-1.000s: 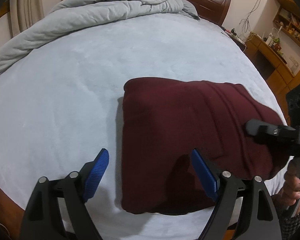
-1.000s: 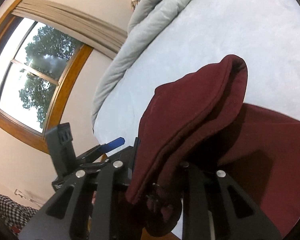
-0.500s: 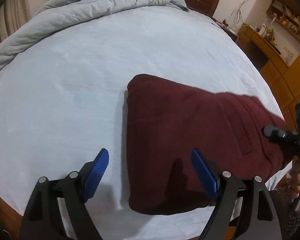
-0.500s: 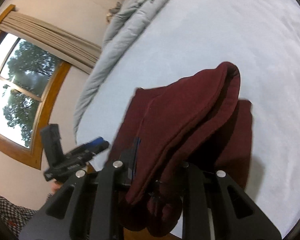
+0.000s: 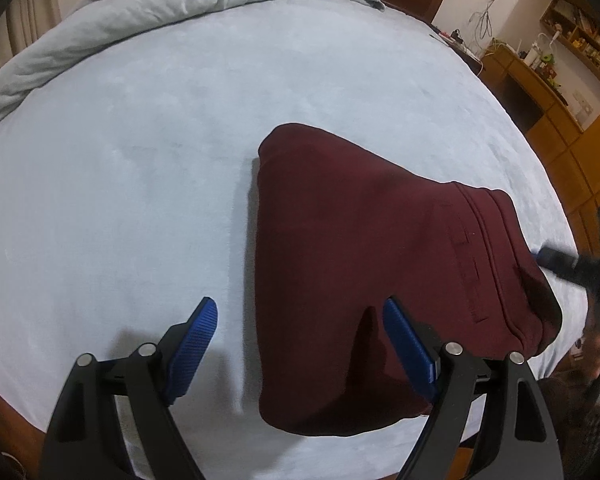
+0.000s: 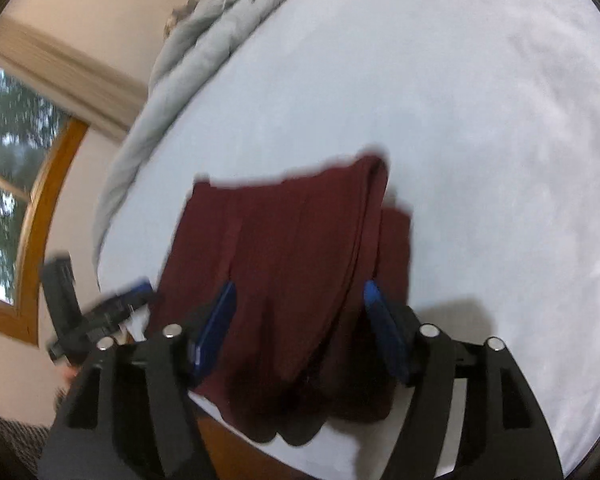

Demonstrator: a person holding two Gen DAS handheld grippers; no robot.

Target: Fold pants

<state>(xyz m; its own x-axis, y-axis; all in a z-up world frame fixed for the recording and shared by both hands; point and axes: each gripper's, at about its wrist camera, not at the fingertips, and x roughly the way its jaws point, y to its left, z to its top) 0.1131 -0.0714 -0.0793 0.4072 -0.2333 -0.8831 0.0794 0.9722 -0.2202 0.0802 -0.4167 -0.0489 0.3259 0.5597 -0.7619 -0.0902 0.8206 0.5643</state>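
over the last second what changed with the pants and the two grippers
The right gripper carried the raised end of the maroon pants over the stack and its jaws have just been opening, letting go; the cloth lies loose between its pads. The pants now lie folded on the bed. The left gripper stayed open over their near corner, holding nothing.

Bed [image 5: 148, 184], pale blue sheet. Folded maroon pants [image 5: 360, 264] lie on it at 4 o'clock, near the edge. Grey duvet [image 5: 148, 4] bunched along the rim, 9 to 12 o'clock.
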